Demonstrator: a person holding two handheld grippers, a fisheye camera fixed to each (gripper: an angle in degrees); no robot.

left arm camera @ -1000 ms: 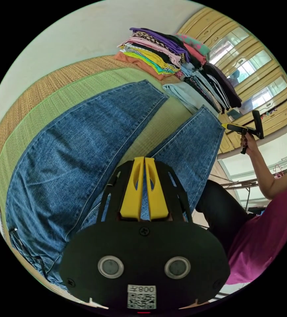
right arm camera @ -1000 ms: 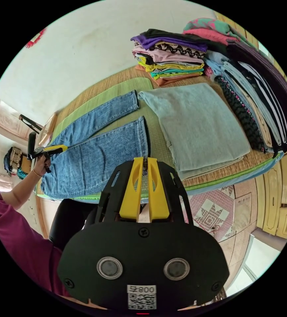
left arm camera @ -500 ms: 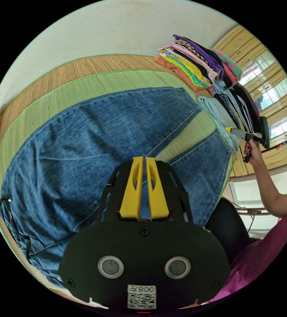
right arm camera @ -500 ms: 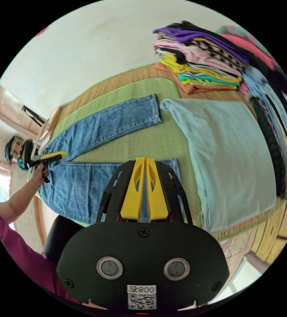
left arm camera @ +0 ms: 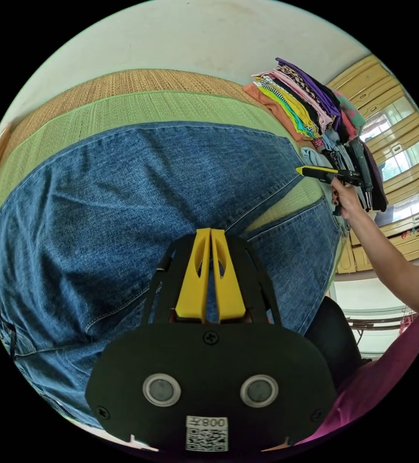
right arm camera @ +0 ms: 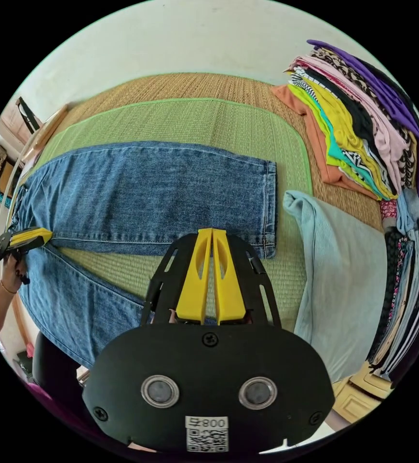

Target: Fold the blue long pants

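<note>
In the left gripper view, the yellow-jawed left gripper (left arm camera: 211, 234) hangs with its jaws closed together, nothing between them, over the crotch of the blue denim long pants (left arm camera: 122, 202). The pants lie flat on the green woven mat (left arm camera: 122, 108), legs running to the far right, where the right gripper (left arm camera: 308, 170) hovers.

In the right gripper view, the right gripper (right arm camera: 211, 234), jaws likewise pressed together and empty, sits above the gap between the two legs, near the hems. A pale blue folded garment (right arm camera: 344, 270) lies just right of the pants.
</note>
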